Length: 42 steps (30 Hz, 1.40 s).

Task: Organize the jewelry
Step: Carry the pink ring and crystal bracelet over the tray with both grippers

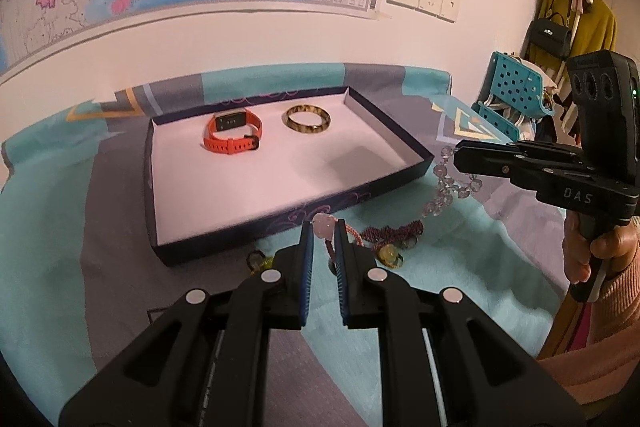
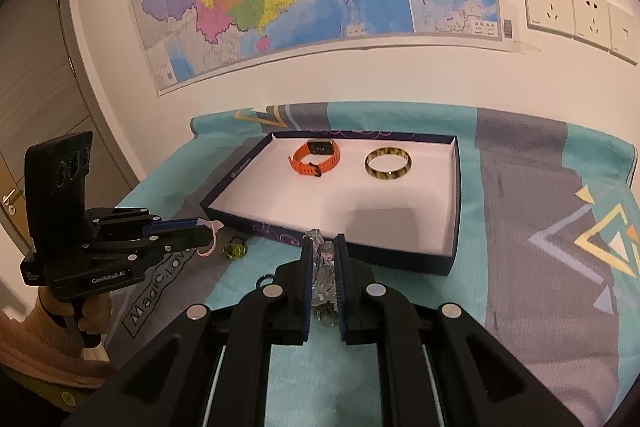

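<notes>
**Two bracelets clamped, two pieces already boxed**

Two strands are held at once. In the left wrist view, the left gripper (image 1: 324, 239) is seen closed on a braided cord bracelet (image 1: 384, 233) at its pink bead, which sits right between the fingertips; the rest of the cord trails toward 3 o'clock onto the cloth (image 1: 120, 227). In the right wrist view, the right gripper (image 2: 323, 255) is seen closed on a clear crystal bracelet (image 2: 325, 275), whose beads hang bunched between the fingers.

Both pieces are judged light and limp, so swinging and snagging are to be expected. The crystal beads are judged slippery and chip-prone, and are best gripped across several beads; the cord is better taken at its bead.

The box (image 2: 454, 195) lies at 12 o'clock of both grippers, with an orange watch (image 2: 316, 159) and a tortoiseshell bangle (image 2: 388, 163) inside.
</notes>
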{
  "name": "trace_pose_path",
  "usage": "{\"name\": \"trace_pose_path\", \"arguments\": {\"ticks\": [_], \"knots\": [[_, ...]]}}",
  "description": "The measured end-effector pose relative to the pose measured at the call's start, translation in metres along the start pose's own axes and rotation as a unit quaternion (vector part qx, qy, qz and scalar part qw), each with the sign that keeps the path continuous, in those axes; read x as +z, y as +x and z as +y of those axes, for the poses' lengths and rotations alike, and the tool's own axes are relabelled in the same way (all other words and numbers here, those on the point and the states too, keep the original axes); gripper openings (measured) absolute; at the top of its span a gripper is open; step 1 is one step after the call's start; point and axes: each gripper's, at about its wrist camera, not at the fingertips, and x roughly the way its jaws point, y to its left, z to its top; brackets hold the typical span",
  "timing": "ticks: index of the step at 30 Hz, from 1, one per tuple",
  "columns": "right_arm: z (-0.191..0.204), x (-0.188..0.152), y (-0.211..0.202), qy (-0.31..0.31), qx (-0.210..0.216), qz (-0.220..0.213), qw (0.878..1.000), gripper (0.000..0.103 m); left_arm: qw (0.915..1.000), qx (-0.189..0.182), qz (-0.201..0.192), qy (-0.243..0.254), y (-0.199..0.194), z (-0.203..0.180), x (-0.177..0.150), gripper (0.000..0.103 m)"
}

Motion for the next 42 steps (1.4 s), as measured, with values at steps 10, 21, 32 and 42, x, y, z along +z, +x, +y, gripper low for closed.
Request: {"name": "trace_pose_path", "arguments": {"ticks": [10, 21, 32, 42], "knots": [[-0.003, 0.016, 0.006, -0.005, -0.006, -0.011, 1.0, 0.009, 0.9999, 0.009, -0.007, -0.001, 0.0, 0.006, 0.009, 0.011], [-0.009, 0.033, 0.013, -0.004, -0.01, -0.025, 1.0, 0.009, 0.9997, 0.017, -0.016, 0.0, 0.005, 0.011, 0.022, 0.011], [-0.017, 0.047, 0.028, 0.0, -0.013, -0.024, 1.0, 0.009, 0.9996, 0.023, -0.017, -0.001, 0.016, 0.018, 0.035, 0.011], [-0.021, 0.052, 0.046, 0.004, -0.014, -0.015, 1.0, 0.009, 0.9994, 0.03, -0.017, -0.002, 0.025, 0.024, 0.043, 0.011]]}}
